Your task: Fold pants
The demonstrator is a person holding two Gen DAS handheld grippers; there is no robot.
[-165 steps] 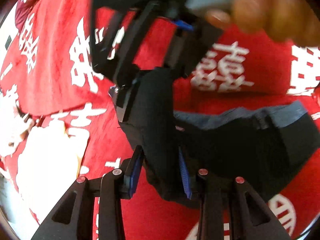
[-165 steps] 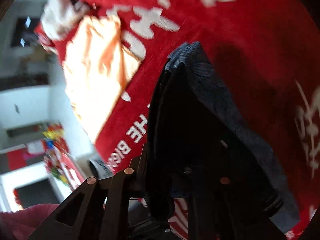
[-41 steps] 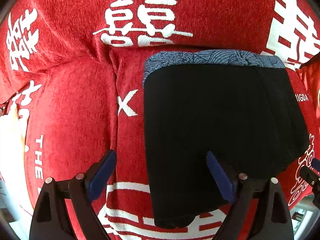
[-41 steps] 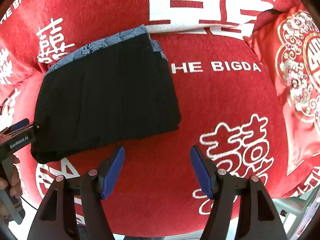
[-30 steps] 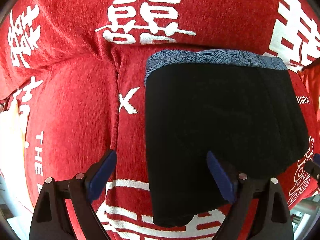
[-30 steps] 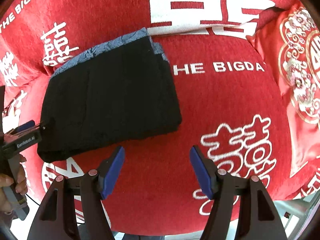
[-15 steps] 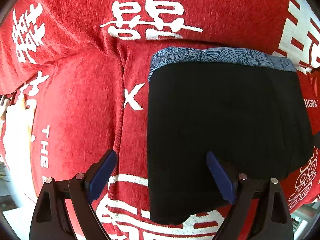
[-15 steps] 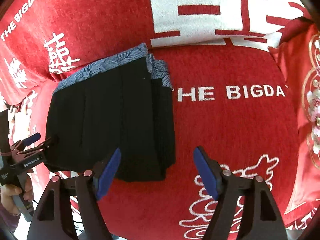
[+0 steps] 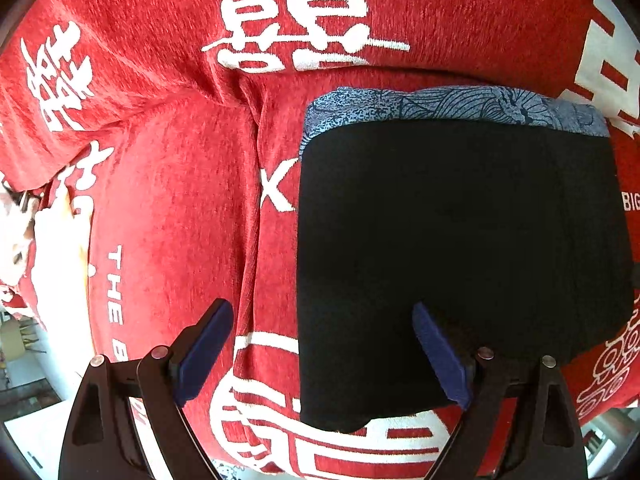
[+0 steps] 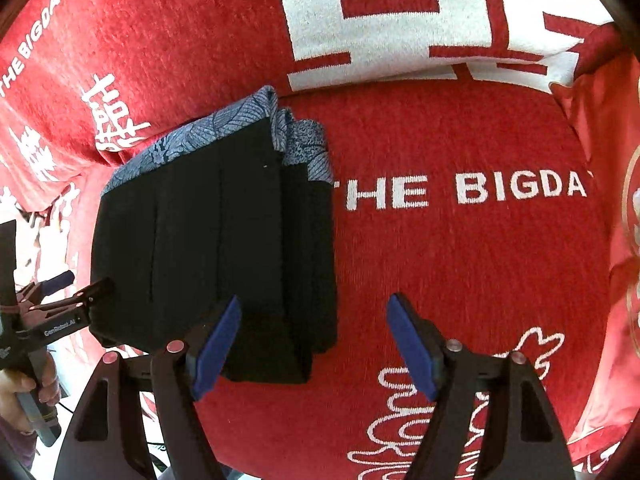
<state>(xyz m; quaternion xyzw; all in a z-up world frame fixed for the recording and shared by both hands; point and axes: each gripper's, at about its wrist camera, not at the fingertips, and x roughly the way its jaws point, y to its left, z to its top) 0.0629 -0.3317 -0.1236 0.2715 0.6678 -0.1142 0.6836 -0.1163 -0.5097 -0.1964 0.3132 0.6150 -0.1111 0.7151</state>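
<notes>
The black pants [image 9: 452, 248] lie folded into a flat rectangle on the red sofa cover [image 9: 172, 208], with a blue patterned waistband [image 9: 452, 108] along the far edge. My left gripper [image 9: 324, 352] is open and empty, hovering over the near left corner of the fold. In the right wrist view the pants [image 10: 212, 248] lie to the left, layered in stacked folds. My right gripper [image 10: 314, 340] is open and empty over the fold's near right corner. The left gripper [image 10: 68, 284] shows at the far left, held by a hand.
The red cover carries white characters and "THE BIGDAY" lettering [image 10: 464, 190]. A pale garment [image 9: 60, 256] lies at the left edge. A red embroidered cushion [image 10: 624, 240] sits at the right. The sofa's front edge runs just below the grippers.
Both grippers have moved slightly closer to the folded pants; the right one has shifted left over its near corner. Both stay open. The pants have not moved.
</notes>
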